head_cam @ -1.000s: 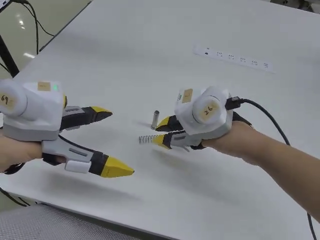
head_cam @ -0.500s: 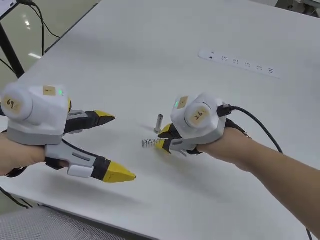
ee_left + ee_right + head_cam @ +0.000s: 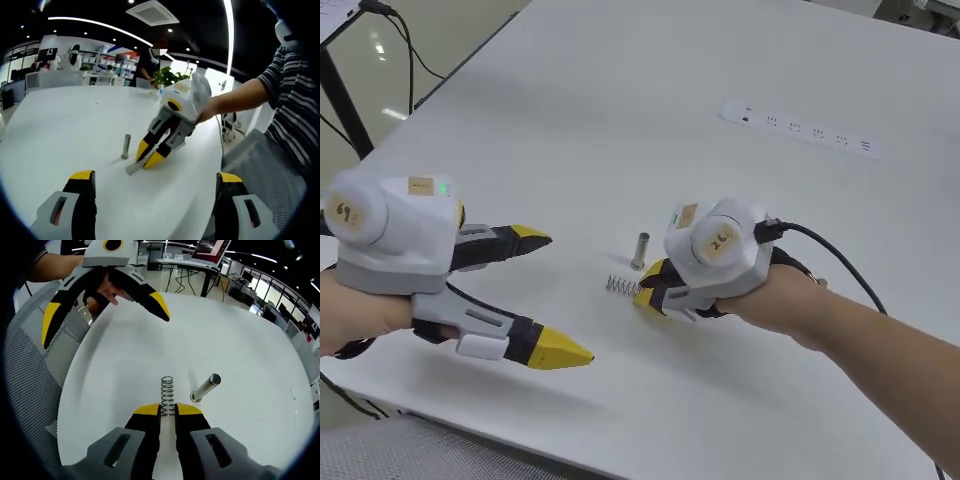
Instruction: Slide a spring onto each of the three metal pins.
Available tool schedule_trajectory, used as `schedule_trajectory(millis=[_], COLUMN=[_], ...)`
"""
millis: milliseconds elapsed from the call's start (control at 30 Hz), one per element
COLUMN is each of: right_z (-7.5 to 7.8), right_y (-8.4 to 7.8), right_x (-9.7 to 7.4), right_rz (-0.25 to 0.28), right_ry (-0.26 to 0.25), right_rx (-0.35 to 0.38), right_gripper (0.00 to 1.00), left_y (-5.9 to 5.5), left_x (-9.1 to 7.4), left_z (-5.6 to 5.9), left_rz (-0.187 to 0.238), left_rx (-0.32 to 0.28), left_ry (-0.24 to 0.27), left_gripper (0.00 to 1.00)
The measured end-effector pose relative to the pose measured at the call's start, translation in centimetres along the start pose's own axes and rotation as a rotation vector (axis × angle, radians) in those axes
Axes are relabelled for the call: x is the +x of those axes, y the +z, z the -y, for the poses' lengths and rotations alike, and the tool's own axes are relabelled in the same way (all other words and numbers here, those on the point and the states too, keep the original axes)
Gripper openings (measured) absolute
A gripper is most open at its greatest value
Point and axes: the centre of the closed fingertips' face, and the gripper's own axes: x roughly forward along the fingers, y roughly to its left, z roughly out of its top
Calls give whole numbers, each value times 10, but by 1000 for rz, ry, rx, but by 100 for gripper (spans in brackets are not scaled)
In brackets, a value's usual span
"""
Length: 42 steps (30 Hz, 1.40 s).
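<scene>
Two handheld grippers faced each other over the near part of a white table [image 3: 620, 110]. The right gripper [image 3: 646, 287] was grasped from behind by the right hand [image 3: 775, 295], with the forearm entering from the lower right of the head view. Its jaws pointed leftward and tilted down toward the tabletop. They stood narrow, pinched on one end of a small coil spring [image 3: 618, 285], whose free length ran out from the tips toward the left gripper. Whether the spring lay on the tabletop or was held just clear of it could not be told. One metal pin [image 3: 640, 250] stood upright on the table just beside the spring, on the side away from the near edge and apart from both jaws. The left gripper [image 3: 564, 296] was held by the left hand [image 3: 360, 315] close to the table's near edge, toward its left edge and clear of the surface. Its jaws were spread wide and held nothing, with the tips aimed at the spring but well apart from it. Bare tabletop lay between the two grippers and stretched beyond the pin toward the far edge. A white power strip [image 3: 805, 131] lay toward the far right of the table, well apart from the work. A black cable [image 3: 840, 268] trailed from the right gripper over the forearm. A grey mesh chair [image 3: 410, 450] showed below the near edge.
</scene>
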Motion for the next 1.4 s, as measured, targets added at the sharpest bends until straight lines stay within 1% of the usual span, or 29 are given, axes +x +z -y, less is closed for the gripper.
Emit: schedule_trajectory(millis=[100, 167, 233, 367, 600, 667, 833, 967, 1067, 1167, 1233, 1333, 1400], right_z=[0, -1, -1, -3, -7, -6, -14, -21, -28, -32, -34, -37, -39], right_y=[0, 2, 6, 8, 6, 5, 4, -1, -9, -14, -16, -17, -18], right_x=[-3, -6, -13, -27, -54, -60, -76, -83, -87, -91, -93, -95, -95], right_rz=[-1, 11, 27, 42, 63, 66, 90, 84, 56, 43, 39, 48, 52], right_ry=[-12, -6, -6, -12, -29, -41, -47, -57, -57, -62, -66, -67, -67], right_rx=[-23, -13, -13, -23, -29, -24, 0, -19, -54, -70, -79, -73, -68], right_gripper=[8, 8, 8, 8, 8, 8, 8, 8, 8, 8, 8, 8, 8], left_y=[0, 2, 4, 9, 10, 10, 13, 16, 19, 21, 21, 20, 20], left_x=[0, 1, 1, 4, 9, 11, 16, 20, 24, 28, 30, 34, 37], left_z=[2, 4, 5, 8, 15, 17, 23, 25, 27, 31, 36, 41, 44], left_rz=[-5, -3, -1, 5, -5, -6, -10, -9, -9, -11, -12, -24, -30], left_rx=[2, 4, 8, 17, 28, 30, 43, 57, 63, 81, 88, 96, 102], left_ry=[-3, -4, -6, -13, -36, -44, -65, -76, -87, -99, -127, -146, -163], left_gripper=[97, 97, 96, 96, 93, 92, 92, 91, 90, 86, 80, 77, 72])
